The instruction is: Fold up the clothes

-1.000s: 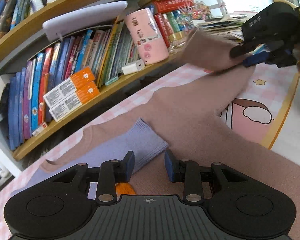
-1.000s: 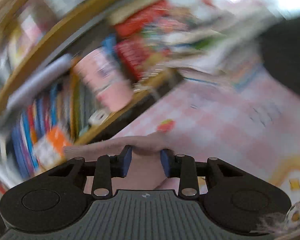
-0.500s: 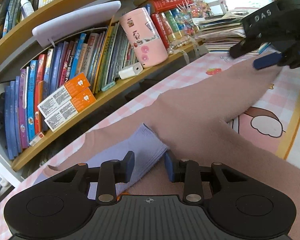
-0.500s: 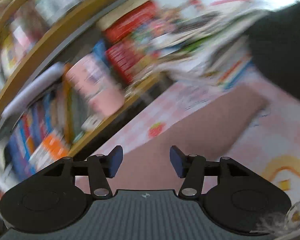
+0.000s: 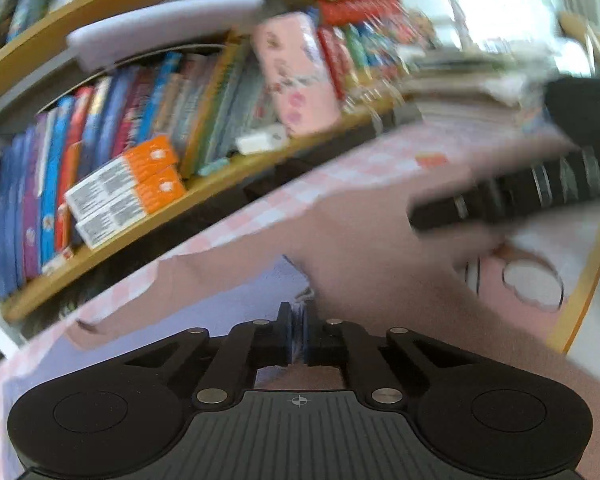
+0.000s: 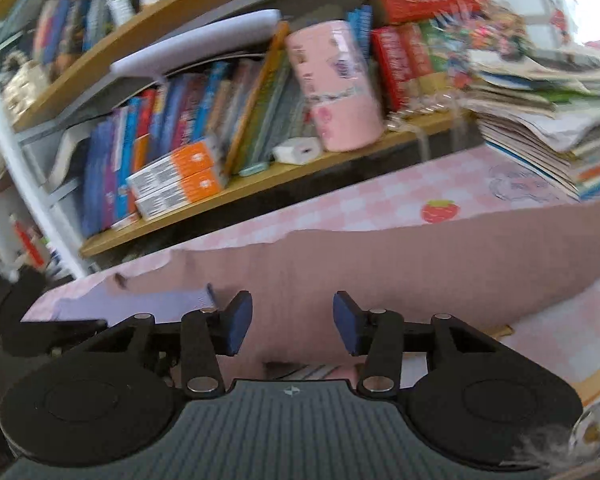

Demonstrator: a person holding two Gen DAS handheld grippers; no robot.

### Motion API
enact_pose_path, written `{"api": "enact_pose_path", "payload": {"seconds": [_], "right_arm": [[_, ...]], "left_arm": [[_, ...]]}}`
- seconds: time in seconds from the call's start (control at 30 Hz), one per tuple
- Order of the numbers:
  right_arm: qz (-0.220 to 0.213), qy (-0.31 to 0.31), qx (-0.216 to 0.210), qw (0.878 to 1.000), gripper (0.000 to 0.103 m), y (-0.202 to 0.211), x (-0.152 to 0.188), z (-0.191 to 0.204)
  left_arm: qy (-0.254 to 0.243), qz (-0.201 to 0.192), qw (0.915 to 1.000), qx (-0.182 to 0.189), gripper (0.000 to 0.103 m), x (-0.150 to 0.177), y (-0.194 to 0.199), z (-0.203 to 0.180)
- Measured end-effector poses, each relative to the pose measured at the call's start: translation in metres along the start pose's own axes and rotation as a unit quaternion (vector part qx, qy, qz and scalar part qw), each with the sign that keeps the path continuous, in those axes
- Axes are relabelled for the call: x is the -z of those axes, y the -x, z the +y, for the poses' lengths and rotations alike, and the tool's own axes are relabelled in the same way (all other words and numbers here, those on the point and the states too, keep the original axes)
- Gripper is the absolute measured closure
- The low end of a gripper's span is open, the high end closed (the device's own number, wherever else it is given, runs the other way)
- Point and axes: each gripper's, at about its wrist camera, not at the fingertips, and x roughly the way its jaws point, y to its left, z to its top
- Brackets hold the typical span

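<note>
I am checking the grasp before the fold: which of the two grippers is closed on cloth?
The left gripper: its pads pinch lavender fabric. The right gripper is open above the mauve sweater.

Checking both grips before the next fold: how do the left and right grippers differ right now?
The left gripper is shut, pinching the lavender fabric; the right gripper is open, holding nothing. The left view is motion-blurred; the right is sharper. Both are over the pink sweater.
</note>
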Motion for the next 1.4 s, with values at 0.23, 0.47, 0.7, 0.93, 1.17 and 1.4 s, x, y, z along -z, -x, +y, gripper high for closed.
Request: {"api": "enact_pose_path", "payload": {"seconds": [0.23, 0.47, 0.7, 0.93, 1.17, 1.4], "right_arm": [[0.039, 0.048, -0.005, 0.998, 0.06, -0.008, 0.008, 0.015], [0.05, 0.061, 0.006, 0.997, 0.062, -0.013, 0.011, 0.016], [0.049, 0.076, 0.014, 0.996, 0.062, -0.015, 0.012, 0.017], [0.05, 0.078, 0.014, 0.996, 0.062, -0.014, 0.012, 0.017], [0.049, 0.077, 0.012, 0.996, 0.062, -0.007, 0.011, 0.016], [0.046, 0.073, -0.019, 0.996, 0.061, 0.044, 0.032, 0.015]], "left_arm": [[0.103, -0.047, 0.9901, -0.083, 0.1, 0.008, 0.075, 0.129], [0.131, -0.012, 0.9472, -0.292, 0.1, 0.053, 0.133, 0.261], [0.152, 0.02, 0.8961, -0.417, 0.097, 0.095, 0.169, 0.333], [0.202, -0.008, 0.8969, -0.393, 0.093, 0.125, 0.204, 0.313], [0.17, 0.02, 0.9658, -0.195, 0.083, 0.16, 0.211, 0.2], [0.208, 0.01, 0.9718, -0.11, 0.067, 0.188, 0.234, 0.157]]}}
